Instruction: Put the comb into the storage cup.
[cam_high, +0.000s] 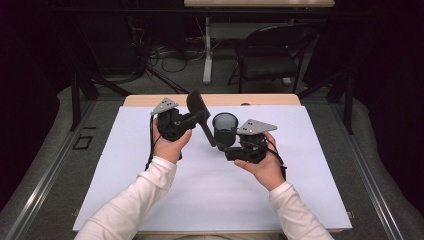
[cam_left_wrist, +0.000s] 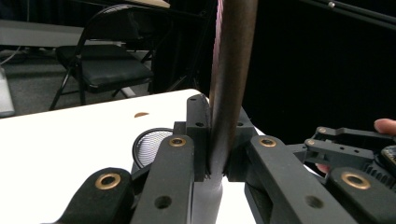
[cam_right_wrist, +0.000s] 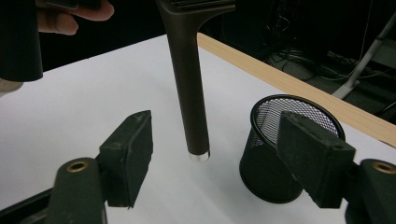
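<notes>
Your left tool (cam_high: 196, 119) grips the spatula (cam_high: 199, 111) near its blade. Your right tool (cam_right_wrist: 212, 158) stands open, the handle end between its jaws, the mesh cup (cam_right_wrist: 271, 140) just beside.

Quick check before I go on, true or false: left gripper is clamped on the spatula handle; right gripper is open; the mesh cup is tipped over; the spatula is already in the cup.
1. The left gripper is clamped on the spatula handle: true.
2. The right gripper is open: true.
3. The mesh cup is tipped over: false, it stands upright on the table.
4. The spatula is already in the cup: false, its handle end hangs beside the cup, outside it.
</notes>
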